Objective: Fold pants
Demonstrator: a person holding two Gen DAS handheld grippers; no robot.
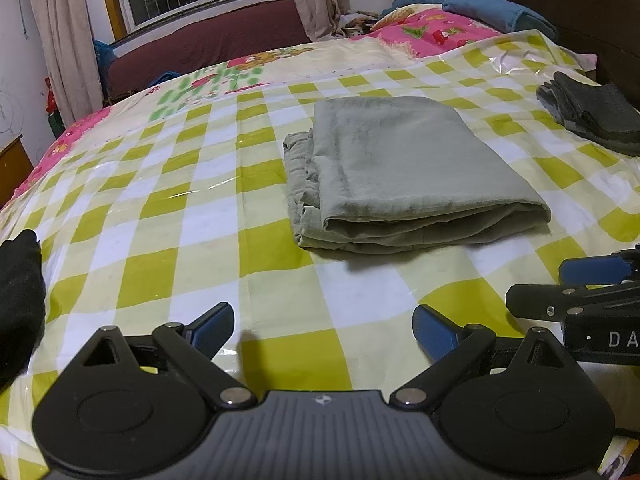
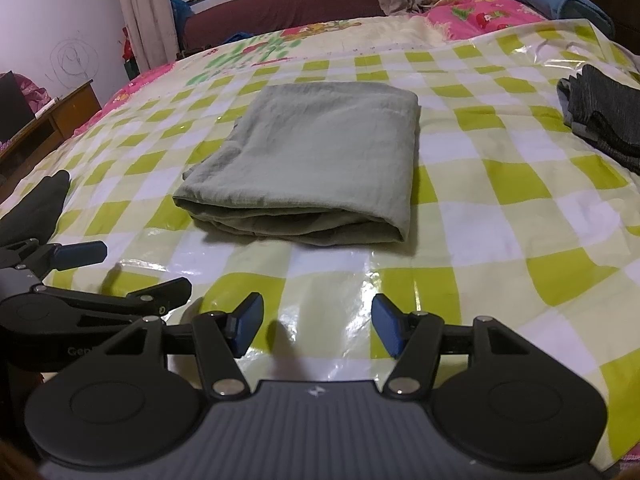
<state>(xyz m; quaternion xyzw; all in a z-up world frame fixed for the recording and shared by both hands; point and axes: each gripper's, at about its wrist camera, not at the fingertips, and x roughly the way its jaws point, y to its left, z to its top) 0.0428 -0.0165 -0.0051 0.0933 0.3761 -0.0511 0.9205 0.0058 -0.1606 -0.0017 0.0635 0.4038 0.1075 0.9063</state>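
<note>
The grey-green pants (image 1: 404, 172) lie folded into a flat rectangular stack on the green-and-white checked plastic sheet (image 1: 160, 208) that covers the bed. They also show in the right wrist view (image 2: 312, 160). My left gripper (image 1: 323, 334) is open and empty, low over the sheet, a short way in front of the pants. My right gripper (image 2: 317, 330) is open and empty, also in front of the pants. The right gripper shows at the right edge of the left wrist view (image 1: 592, 288), and the left gripper at the left edge of the right wrist view (image 2: 92, 276).
A folded dark grey garment (image 1: 596, 116) lies at the sheet's right edge, also in the right wrist view (image 2: 604, 112). A black cloth (image 1: 20, 300) sits at the left. Blue folded bedding (image 1: 500, 12) and a pink quilt (image 1: 436, 28) lie at the back. A wooden cabinet (image 2: 60, 116) stands left of the bed.
</note>
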